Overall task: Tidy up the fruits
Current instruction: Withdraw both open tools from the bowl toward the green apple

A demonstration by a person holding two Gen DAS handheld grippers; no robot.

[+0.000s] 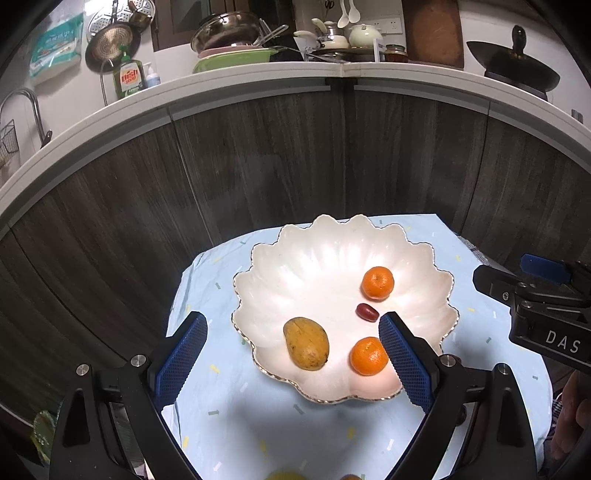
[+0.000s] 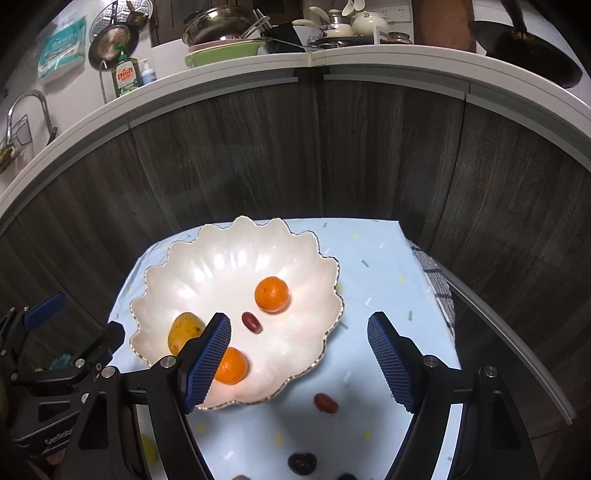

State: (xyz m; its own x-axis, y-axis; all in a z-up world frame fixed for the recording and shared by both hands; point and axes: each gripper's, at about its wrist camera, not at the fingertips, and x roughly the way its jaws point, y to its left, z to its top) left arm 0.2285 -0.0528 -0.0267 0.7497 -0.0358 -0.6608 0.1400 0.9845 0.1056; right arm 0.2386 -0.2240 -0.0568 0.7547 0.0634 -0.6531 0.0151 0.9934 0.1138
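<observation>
both tongs, left gripper (image 1: 291, 325) and right gripper (image 2: 299, 325), are hovering spread, pinching nothing. the bowl (image 2: 192, 273) is holding four fruits; a red date (image 2: 326, 402) and dark fruit (image 2: 302, 463) are waiting at six o'clock.

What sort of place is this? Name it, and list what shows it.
Most likely a home kitchen: a counter carrying pots and pans, a dish soap bottle, and a sink faucet at the left.

Dark wood-grain cabinet doors (image 1: 295, 158) stand beneath a white countertop (image 1: 258, 74).
</observation>
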